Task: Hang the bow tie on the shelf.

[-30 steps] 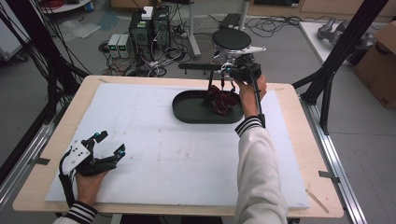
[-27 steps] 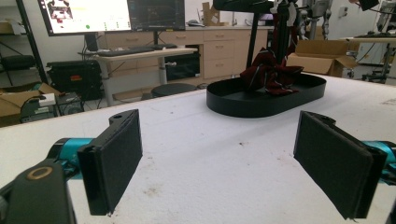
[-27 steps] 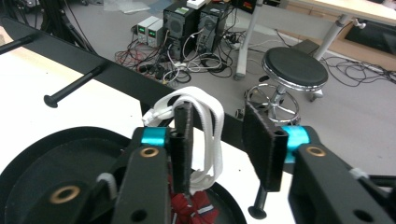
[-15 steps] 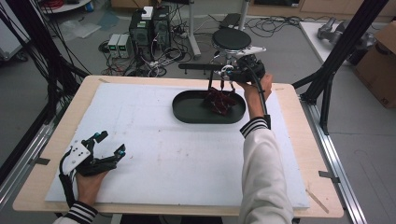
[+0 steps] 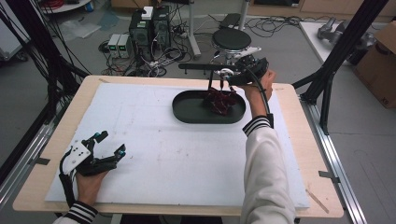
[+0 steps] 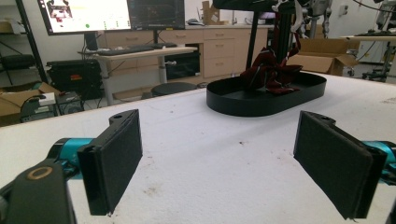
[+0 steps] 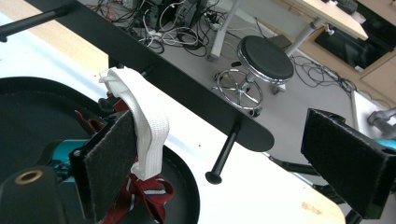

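While hovering over one black tray [image 5: 187, 112] near the far table edge, right gripper [image 5: 223, 79] just opened, jaws wide above one dark red cloth [image 5: 218, 100], seemingly still snagged by its white loop [image 7: 147, 123]. Left gripper [image 5: 108, 144] open, empty, amid bare white board [image 5: 177, 158].

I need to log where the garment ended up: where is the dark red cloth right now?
The dark red cloth lies bunched in the right half of the black oval tray at the table's far side, directly beneath the right tool, whose jaws stand open.
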Motion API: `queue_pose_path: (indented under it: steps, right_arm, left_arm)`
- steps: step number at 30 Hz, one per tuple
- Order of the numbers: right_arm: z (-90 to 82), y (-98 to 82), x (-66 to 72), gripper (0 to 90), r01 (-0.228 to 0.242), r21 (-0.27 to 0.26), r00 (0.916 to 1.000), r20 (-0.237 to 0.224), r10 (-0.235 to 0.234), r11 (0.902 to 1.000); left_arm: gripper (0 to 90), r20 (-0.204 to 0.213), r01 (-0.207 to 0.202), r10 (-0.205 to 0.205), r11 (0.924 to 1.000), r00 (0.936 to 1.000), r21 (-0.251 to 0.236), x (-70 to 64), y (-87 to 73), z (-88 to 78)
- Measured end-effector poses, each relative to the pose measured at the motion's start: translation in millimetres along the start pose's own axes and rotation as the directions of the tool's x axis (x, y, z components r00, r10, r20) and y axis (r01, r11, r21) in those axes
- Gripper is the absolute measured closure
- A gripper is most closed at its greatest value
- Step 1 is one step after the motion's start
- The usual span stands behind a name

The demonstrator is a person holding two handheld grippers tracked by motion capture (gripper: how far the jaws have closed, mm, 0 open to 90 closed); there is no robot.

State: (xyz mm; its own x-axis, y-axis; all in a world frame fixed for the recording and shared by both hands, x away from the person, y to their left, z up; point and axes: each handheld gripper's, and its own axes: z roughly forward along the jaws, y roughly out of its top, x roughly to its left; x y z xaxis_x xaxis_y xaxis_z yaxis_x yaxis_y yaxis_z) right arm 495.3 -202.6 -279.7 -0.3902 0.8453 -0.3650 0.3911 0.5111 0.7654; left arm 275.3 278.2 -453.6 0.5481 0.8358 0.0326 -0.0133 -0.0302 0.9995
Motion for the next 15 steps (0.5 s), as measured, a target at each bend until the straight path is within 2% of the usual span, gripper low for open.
queue_pose_path:
  steps: [2, 15]
  right_arm:
    - [-0.4, 0.5, 1.1, 2.4, 0.009, -0.008, 0.9999, 0.006, -0.009, 0.9999]
    - [-7.4, -2.0, 0.5, 2.5, -0.010, -0.015, 0.9999, -0.002, 0.010, 0.9998]
  left_arm:
    - [15.7, 0.000, -0.005, 0.005, 1.0000, 1.0000, 0.004, 0.2, 0.1, -0.3]
    - [15.8, 0.001, -0.007, 0.007, 1.0000, 1.0000, 0.001, -0.3, 0.1, -0.2]
